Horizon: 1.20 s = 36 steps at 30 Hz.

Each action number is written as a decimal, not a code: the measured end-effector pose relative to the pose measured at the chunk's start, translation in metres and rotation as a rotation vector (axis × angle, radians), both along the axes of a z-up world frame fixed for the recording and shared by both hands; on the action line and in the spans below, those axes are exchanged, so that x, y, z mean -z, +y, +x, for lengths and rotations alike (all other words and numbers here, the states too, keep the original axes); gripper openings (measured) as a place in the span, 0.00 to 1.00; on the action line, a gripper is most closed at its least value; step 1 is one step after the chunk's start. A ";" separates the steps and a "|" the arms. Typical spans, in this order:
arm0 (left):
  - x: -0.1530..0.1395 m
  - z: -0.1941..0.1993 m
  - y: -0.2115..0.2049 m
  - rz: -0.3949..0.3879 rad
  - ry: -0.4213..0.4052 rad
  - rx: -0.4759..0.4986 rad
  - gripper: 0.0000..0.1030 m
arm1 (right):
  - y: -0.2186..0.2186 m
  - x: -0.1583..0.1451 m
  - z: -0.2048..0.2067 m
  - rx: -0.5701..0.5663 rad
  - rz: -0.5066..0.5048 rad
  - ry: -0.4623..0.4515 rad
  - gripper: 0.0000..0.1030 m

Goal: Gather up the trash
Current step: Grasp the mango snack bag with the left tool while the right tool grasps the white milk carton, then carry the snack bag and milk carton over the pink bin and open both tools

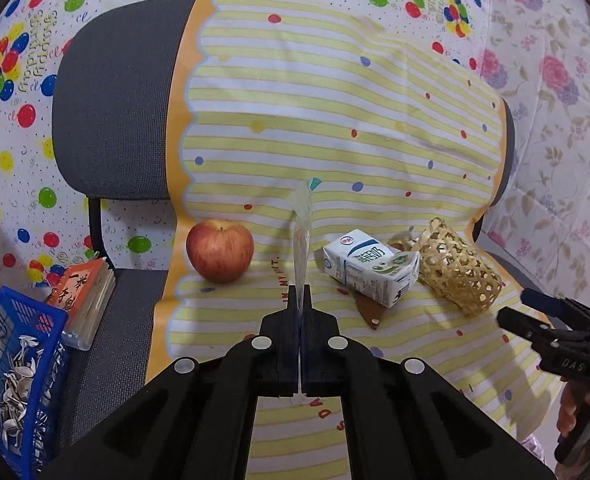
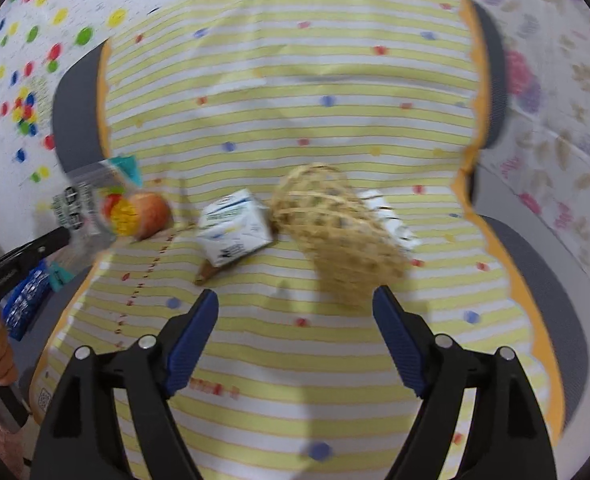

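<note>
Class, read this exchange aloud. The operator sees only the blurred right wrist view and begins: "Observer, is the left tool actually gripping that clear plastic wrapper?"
Observer: Yes. The left tool is shut on the clear plastic wrapper, which is seen edge-on.
Operator: Is there a bin nearby?
Observer: A blue plastic basket, low on the left, holds pale seed shells.
Operator: Is anything beside it?
Observer: An orange-covered notebook lies just to its right.

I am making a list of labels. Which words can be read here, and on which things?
"DAS": on the right gripper.
"IN MY": on the striped cloth; the rest is unclear.
Milk carton, orange book, clear wrapper in the left gripper: unreadable.
</note>
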State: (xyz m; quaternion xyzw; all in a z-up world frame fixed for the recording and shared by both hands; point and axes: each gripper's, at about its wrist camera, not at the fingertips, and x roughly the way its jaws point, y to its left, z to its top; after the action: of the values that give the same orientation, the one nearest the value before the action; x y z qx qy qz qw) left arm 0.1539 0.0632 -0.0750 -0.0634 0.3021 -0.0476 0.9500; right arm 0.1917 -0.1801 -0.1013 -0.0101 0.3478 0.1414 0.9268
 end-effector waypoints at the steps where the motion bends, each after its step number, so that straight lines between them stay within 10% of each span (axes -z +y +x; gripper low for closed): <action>1: 0.001 0.002 0.002 -0.001 0.001 0.000 0.00 | 0.010 0.002 0.006 -0.025 -0.009 -0.005 0.76; 22: 0.015 0.023 0.010 -0.025 0.036 0.000 0.00 | 0.083 0.038 0.106 -0.141 -0.173 0.067 0.73; 36: -0.008 -0.009 -0.006 -0.009 -0.007 0.035 0.01 | 0.038 -0.030 0.011 -0.069 0.021 -0.050 0.65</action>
State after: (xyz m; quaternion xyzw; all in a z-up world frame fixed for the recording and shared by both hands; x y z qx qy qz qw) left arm 0.1452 0.0573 -0.0669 -0.0623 0.2998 -0.0657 0.9497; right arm 0.2028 -0.1423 -0.0714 -0.0157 0.3225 0.1767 0.9298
